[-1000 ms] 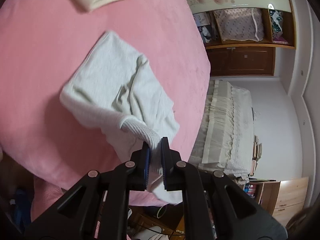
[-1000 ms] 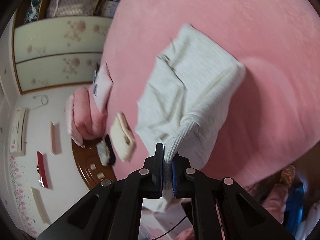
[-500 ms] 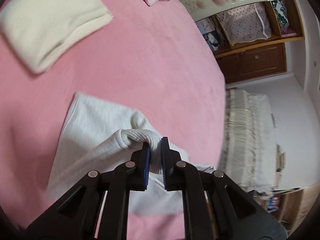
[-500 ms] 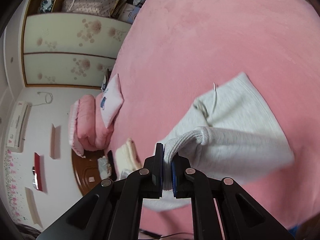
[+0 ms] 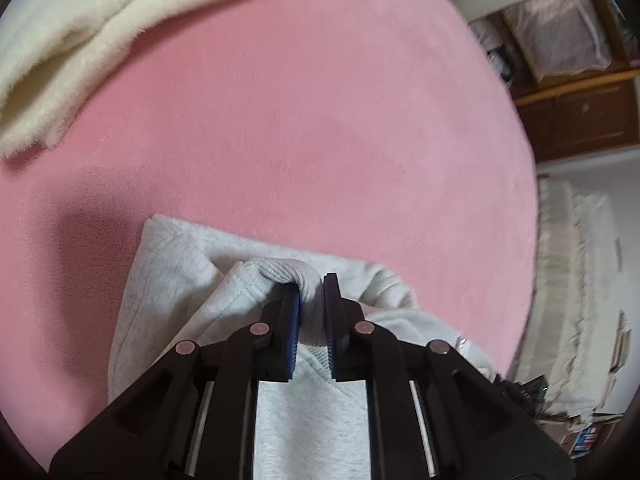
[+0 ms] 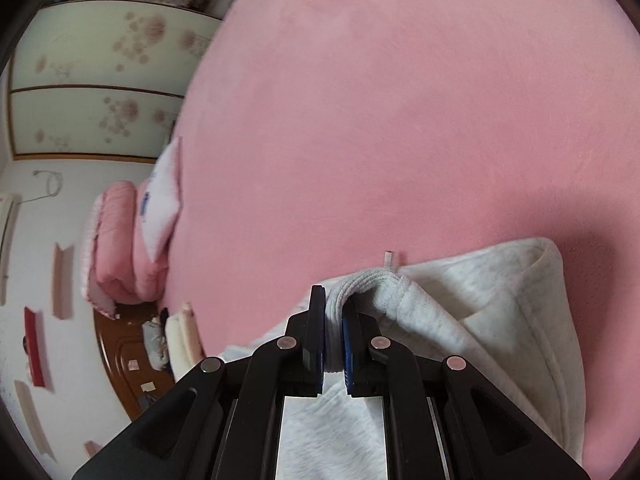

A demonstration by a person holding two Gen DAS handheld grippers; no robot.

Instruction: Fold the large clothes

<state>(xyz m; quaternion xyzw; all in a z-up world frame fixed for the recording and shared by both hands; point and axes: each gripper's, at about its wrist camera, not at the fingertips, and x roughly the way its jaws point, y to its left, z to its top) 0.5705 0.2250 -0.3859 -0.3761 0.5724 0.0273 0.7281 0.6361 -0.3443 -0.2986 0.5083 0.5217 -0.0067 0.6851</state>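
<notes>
A light grey sweatshirt [image 5: 172,272] lies partly folded on the pink bed cover [image 5: 320,120]. My left gripper [image 5: 311,300] is shut on its ribbed hem, low over the folded garment. In the right wrist view the same sweatshirt [image 6: 500,312] spreads under and to the right of my right gripper [image 6: 334,308], which is shut on another part of the ribbed hem. Both hold the hem down close to the bed, over the lower layer of the garment.
A folded cream garment [image 5: 80,28] lies on the bed at the far left. A pink quilt roll [image 6: 116,240] and a white pillow [image 6: 160,204] sit at the bed's head. A wooden cabinet [image 5: 580,112] and a lace-covered piece of furniture [image 5: 576,280] stand beyond the bed's edge.
Both grippers have carried the hem forward and down over the sweatshirt, from hanging raised to lying close to the bed. The garment is now doubled over itself.
</notes>
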